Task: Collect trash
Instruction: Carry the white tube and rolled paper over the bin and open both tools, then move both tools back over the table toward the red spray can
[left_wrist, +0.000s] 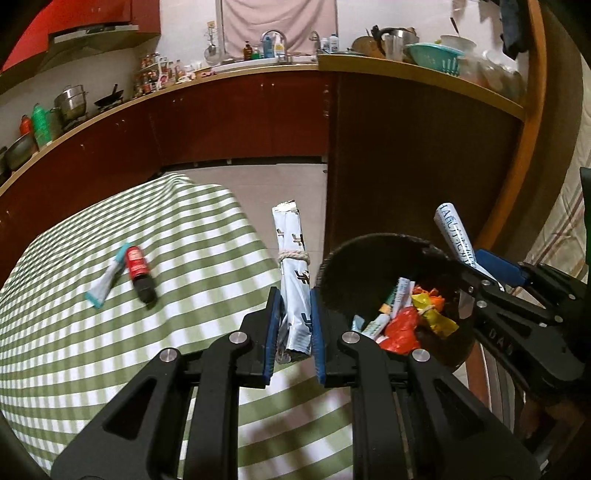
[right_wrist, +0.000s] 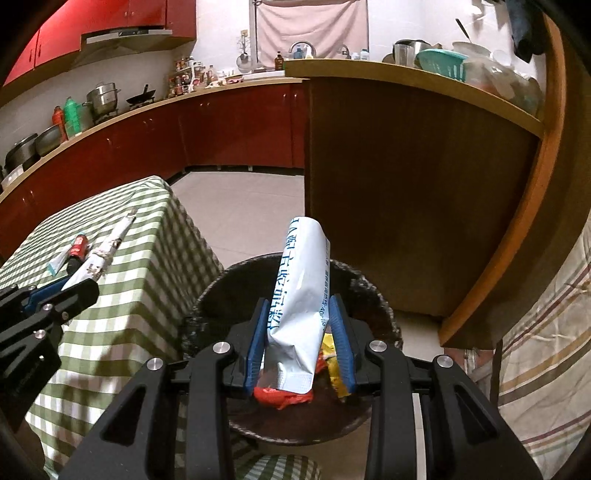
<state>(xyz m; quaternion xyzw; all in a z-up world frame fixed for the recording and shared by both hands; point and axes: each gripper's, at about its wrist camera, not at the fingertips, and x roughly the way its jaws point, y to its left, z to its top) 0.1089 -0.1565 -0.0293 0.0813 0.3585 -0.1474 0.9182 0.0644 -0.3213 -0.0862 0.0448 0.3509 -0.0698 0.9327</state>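
Note:
My left gripper (left_wrist: 294, 295) is shut on a rolled silver-blue packet tied with string (left_wrist: 293, 269), held above the right edge of the green checked table (left_wrist: 110, 350). My right gripper (right_wrist: 298, 306) is shut on a white tube with blue print (right_wrist: 301, 295), held over the dark round bin (right_wrist: 207, 295). The bin (left_wrist: 354, 266) holds several coloured wrappers (left_wrist: 406, 317). A red and black bottle (left_wrist: 138, 271) and a small teal-ended tube (left_wrist: 107, 282) lie on the table. The right gripper also shows in the left wrist view (left_wrist: 471, 275), and the left gripper in the right wrist view (right_wrist: 79, 284).
Dark red kitchen cabinets (left_wrist: 240, 118) with a cluttered counter run behind. A tall brown cabinet side (right_wrist: 406, 192) stands just beyond the bin. Tiled floor (left_wrist: 266, 192) lies between table and cabinets. A striped cloth (right_wrist: 546, 350) hangs at the right.

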